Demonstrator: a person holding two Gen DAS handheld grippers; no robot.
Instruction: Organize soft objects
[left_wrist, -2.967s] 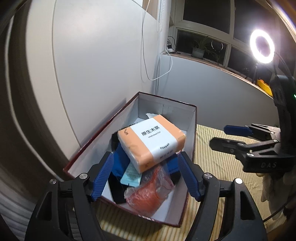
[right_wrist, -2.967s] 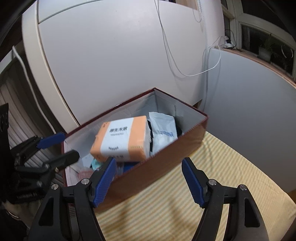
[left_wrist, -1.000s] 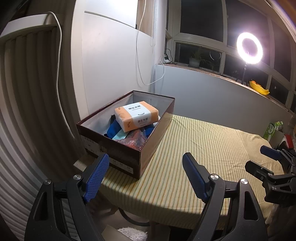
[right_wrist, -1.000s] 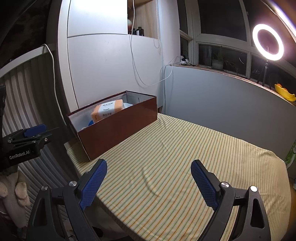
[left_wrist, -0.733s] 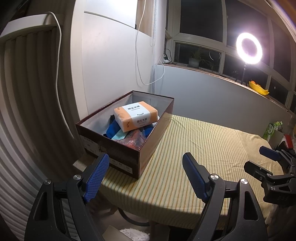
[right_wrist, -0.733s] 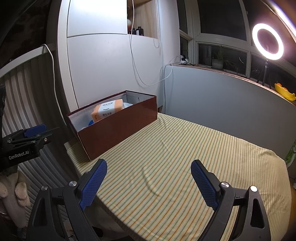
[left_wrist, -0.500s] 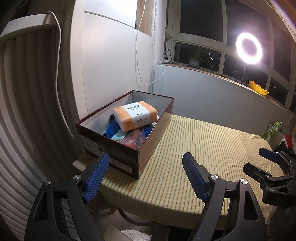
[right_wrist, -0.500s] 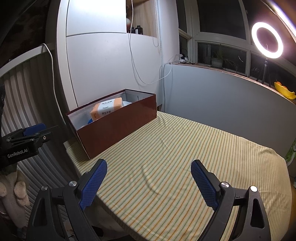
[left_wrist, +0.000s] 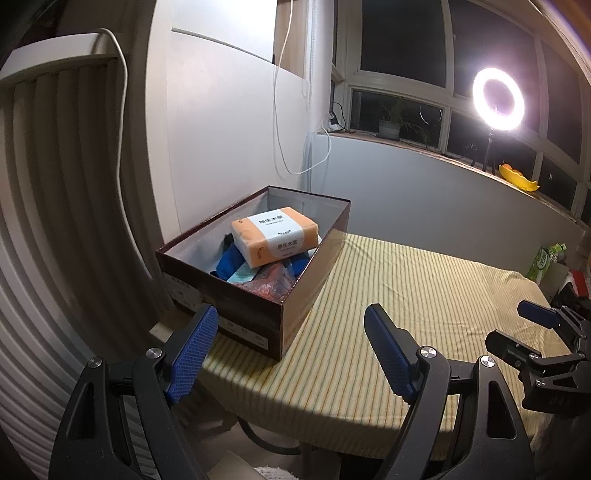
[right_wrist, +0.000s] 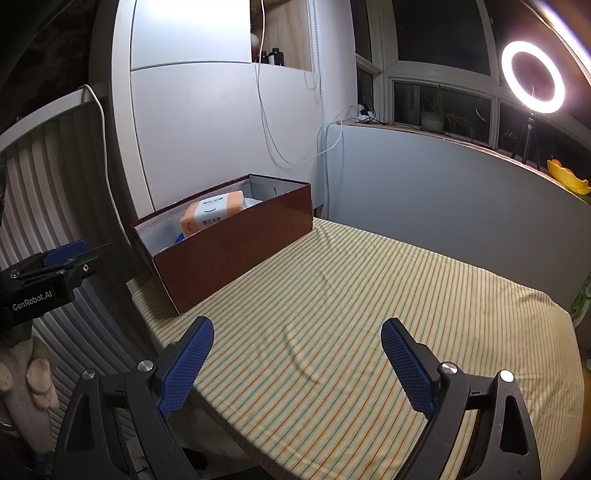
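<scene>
A dark red cardboard box (left_wrist: 310, 280) (right_wrist: 236, 254) stands at the far left corner of the striped table. In it an orange and white tissue pack (left_wrist: 275, 236) (right_wrist: 212, 216) lies on top of blue cloth (left_wrist: 231, 262), a teal packet and an orange-red plastic bag (left_wrist: 271, 284). My left gripper (left_wrist: 290, 350) is open and empty, well back from the box near the table's front edge. My right gripper (right_wrist: 297, 362) is also open and empty, over the bare cloth to the right of the box.
A yellow striped cloth (right_wrist: 388, 295) covers the table. A white cabinet (right_wrist: 207, 122) and a grey low wall stand behind it, with a ring light (left_wrist: 498, 99) on the sill. A ribbed radiator (left_wrist: 55, 221) is at the left. A green carton (left_wrist: 545, 262) sits far right.
Three seconds ago both grippers were close over the box; one second ago they had pulled back to the table's near side. Since then nothing has visibly moved.
</scene>
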